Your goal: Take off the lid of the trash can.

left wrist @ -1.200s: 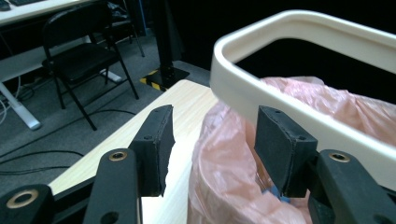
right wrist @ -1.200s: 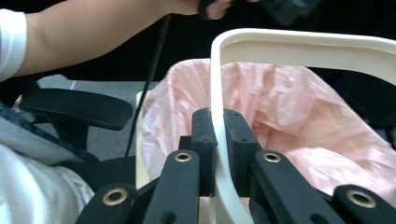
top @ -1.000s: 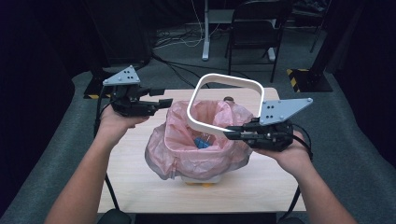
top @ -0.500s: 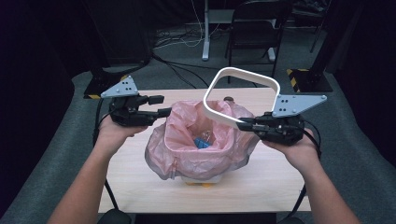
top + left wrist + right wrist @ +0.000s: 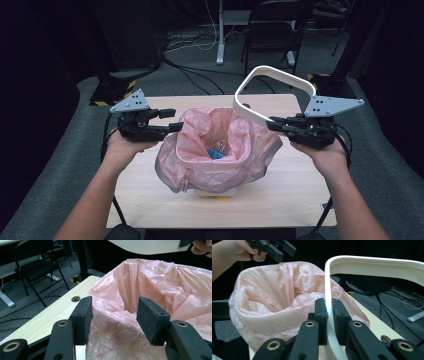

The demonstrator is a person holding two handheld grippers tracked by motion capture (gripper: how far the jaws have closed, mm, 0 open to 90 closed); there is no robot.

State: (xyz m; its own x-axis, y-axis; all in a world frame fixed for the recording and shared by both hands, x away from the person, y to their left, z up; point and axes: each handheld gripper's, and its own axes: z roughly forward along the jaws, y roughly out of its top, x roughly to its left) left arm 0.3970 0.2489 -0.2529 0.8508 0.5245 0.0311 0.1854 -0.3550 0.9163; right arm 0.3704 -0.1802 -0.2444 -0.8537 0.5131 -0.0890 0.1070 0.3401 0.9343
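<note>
A small bin lined with a pink plastic bag (image 5: pixel 215 150) stands mid-table; the bag's edge folds out over the rim, and something blue (image 5: pixel 216 152) lies inside. My right gripper (image 5: pixel 272 125) is shut on a white rounded ring (image 5: pixel 272 85), the bin's rim frame, held tilted up above the bag's right side. In the right gripper view the ring (image 5: pixel 372 265) rises between the closed jaws of my right gripper (image 5: pixel 328 307). My left gripper (image 5: pixel 172 120) stands open at the bag's left edge. The left gripper view has my left gripper (image 5: pixel 113 313) facing the bag (image 5: pixel 150 290), jaws apart, nothing between them.
The light wooden table (image 5: pixel 150 200) has bare surface in front of and beside the bin, and a cable hole (image 5: pixel 75 299) near its left edge. Black folding chairs (image 5: pixel 275 30), stands and floor cables lie beyond the far edge.
My right gripper has lifted the white ring off the bag and carried it up and to the right. My left gripper has shifted slightly toward the bag's left edge.
</note>
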